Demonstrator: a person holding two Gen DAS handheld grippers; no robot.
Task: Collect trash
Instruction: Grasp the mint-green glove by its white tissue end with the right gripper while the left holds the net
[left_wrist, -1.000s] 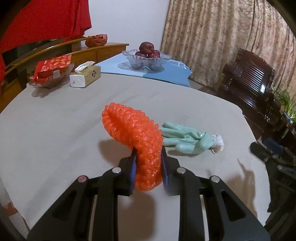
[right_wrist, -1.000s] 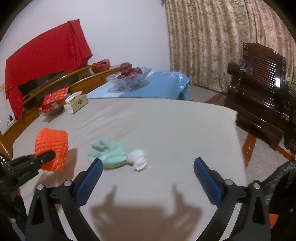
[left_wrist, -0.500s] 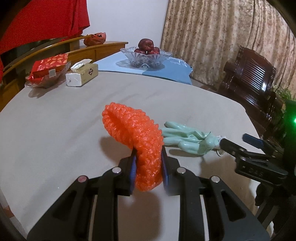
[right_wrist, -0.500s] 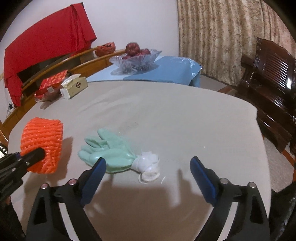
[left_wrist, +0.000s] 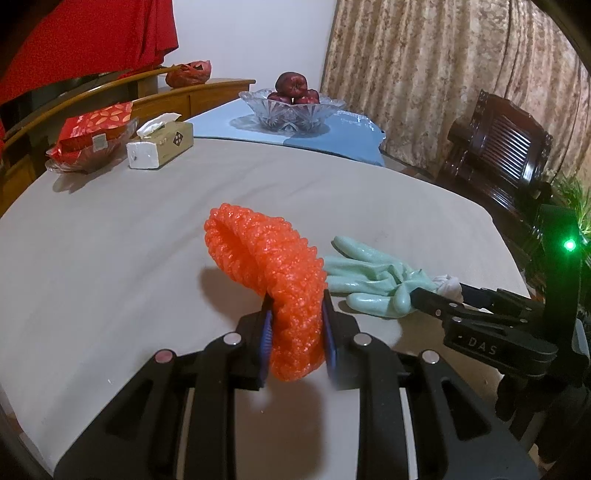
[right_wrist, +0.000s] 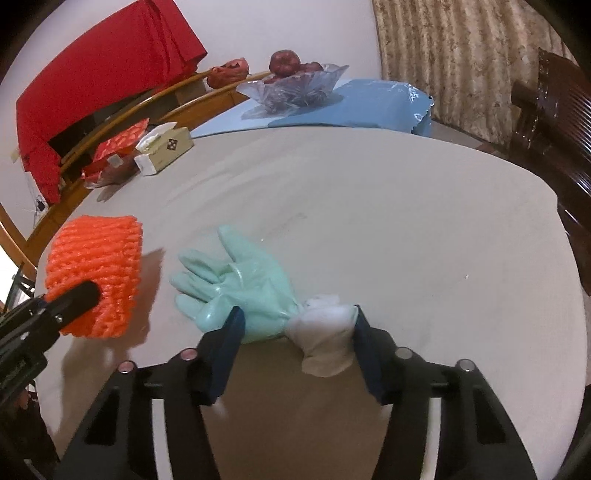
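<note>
My left claw (left_wrist: 295, 332) is clamped on the orange foam net (left_wrist: 273, 280), held above the table (right_wrist: 406, 206). My right claw (right_wrist: 297, 334) has just been closing around the green glove (right_wrist: 243, 288), whose white cuff lies between its 2 jaws, not yet pinched. Risk: the jaws catch only the slack cuff and the glove slips free when lifted.

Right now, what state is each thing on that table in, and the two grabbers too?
Orange foam net: lifted, pinched by the left gripper.
Green glove: lying flat on the table.
Right gripper: jaws have just been closing around the glove's white cuff, not yet clearly squeezing.
Tissue box: open, tissue sticking out.
Glass bowl: holding apples.
</note>
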